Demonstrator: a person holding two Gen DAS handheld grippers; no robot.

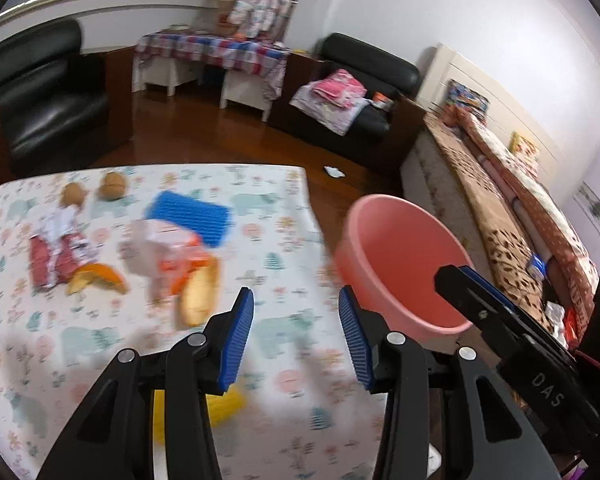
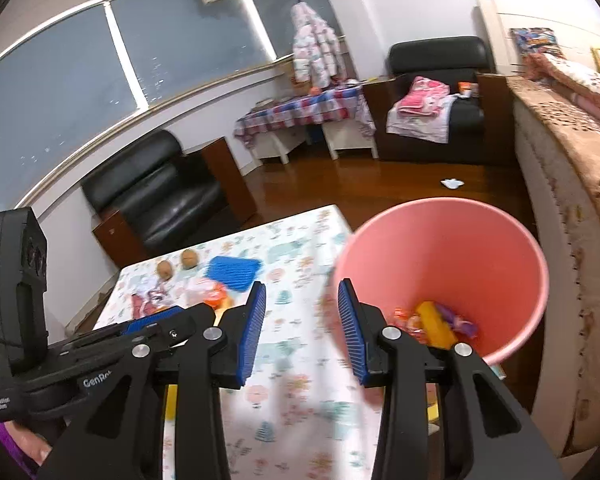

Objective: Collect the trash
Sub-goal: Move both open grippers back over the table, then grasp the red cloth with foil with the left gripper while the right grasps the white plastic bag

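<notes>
Both grippers hang over the patterned table (image 1: 284, 184) with jaws apart and nothing between the blue pads: the left gripper (image 1: 296, 312) points at the middle of the tabletop, the right gripper (image 2: 302, 312) at its right edge.

Trash lies toward the far left corner: two brown shells (image 1: 114, 186) at the far edge, a blue ridged sheet (image 1: 196, 214), crumpled wrappers (image 1: 164, 252), a red and white packet (image 1: 56, 256) and orange peel (image 1: 100, 276). A yellow piece (image 1: 224, 404) sits at the near edge, half hidden behind the left gripper's finger.

Just off the right edge stands a pink bucket (image 2: 512, 248). The right view looks into it: a yellow bar (image 2: 436, 324) and purple and orange scraps lie at the bottom. The left view catches only its rim and wall, partly blocked by the right gripper.
</notes>
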